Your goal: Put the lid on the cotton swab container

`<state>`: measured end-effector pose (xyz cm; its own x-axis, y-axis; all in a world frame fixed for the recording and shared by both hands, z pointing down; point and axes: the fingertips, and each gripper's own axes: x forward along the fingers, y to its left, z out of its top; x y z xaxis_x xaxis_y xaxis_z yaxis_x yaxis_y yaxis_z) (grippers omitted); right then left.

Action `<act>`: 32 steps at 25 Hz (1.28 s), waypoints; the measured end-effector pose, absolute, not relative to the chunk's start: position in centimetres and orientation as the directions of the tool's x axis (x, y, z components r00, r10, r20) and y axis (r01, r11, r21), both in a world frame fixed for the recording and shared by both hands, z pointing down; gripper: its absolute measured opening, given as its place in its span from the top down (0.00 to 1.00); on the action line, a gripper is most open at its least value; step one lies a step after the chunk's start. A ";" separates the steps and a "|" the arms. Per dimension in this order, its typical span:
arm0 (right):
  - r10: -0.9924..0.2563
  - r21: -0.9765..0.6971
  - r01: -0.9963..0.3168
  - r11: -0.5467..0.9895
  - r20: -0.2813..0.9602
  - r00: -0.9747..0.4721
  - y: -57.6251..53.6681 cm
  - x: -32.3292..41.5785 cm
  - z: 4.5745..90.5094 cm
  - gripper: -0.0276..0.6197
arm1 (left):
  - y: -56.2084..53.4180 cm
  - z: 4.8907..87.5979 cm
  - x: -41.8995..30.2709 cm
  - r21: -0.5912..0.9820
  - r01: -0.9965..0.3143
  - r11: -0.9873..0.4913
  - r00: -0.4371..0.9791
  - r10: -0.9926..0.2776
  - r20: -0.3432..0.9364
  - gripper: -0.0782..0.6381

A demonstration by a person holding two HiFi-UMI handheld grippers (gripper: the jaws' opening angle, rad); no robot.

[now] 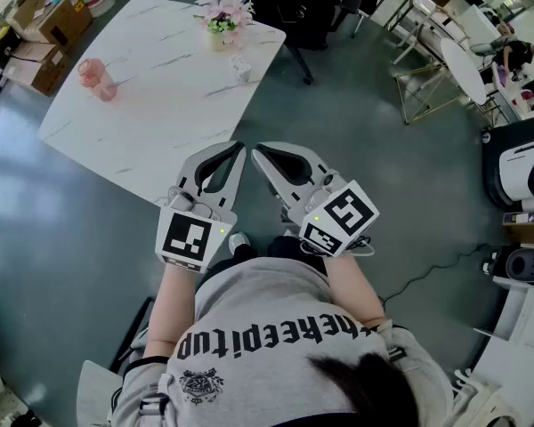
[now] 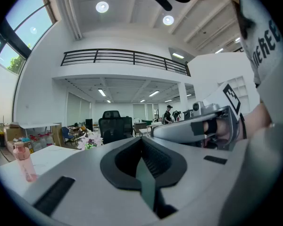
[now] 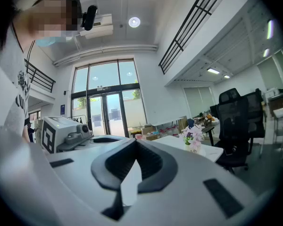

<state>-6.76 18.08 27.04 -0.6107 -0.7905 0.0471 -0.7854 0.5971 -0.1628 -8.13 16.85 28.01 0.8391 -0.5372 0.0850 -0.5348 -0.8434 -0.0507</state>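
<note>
Both claws are clenched on nothing. The left gripper (image 1: 238, 149) and the right gripper (image 1: 259, 152) are held level in front of the person's chest, tips almost side by side, just short of the table's (image 1: 160, 123) near corner, so the job looks not yet begun. By the table's left edge stand a pink container (image 1: 89, 70) and, just beside it, a second pink piece (image 1: 106, 89). I'd guess these are the swab container and its lid, though from here they are too small to say which is which. A flower vase (image 1: 222, 16) sits at the far corner, with a small clear holder (image 1: 239, 68) near it. Thin plastic like that should be light, stiff and a bit slick. I'd pinch the lid gently across its rim while the other claw steadies the body low down.
</note>
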 end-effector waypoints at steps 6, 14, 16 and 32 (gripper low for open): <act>-0.792 -0.158 -0.788 0.596 0.049 -0.609 17.7 -6.8 27.0 0.94 | 16.5 27.9 -8.3 -0.058 -0.533 -0.844 0.840 -0.536 0.079 0.87; -0.790 -0.170 -0.784 0.597 0.047 -0.611 17.1 -6.9 27.3 0.94 | 16.0 28.2 -8.5 -0.044 -0.539 -0.841 0.838 -0.541 0.080 0.87; -0.789 -0.186 -0.780 0.598 0.040 -0.614 16.6 -6.5 27.5 0.94 | 15.4 28.4 -8.2 -0.036 -0.540 -0.841 0.837 -0.541 0.085 0.87; -0.734 -0.193 -0.729 0.657 0.059 -0.677 9.5 -0.5 27.9 0.94 | 8.3 28.6 -2.2 -0.022 -0.605 -0.796 0.792 -0.604 0.094 0.87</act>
<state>-0.55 9.45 27.91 -0.6766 -0.7340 0.0587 -0.7291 0.6567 -0.1926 -2.20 8.25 28.63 0.7917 -0.6037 0.0940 -0.6046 -0.7963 -0.0221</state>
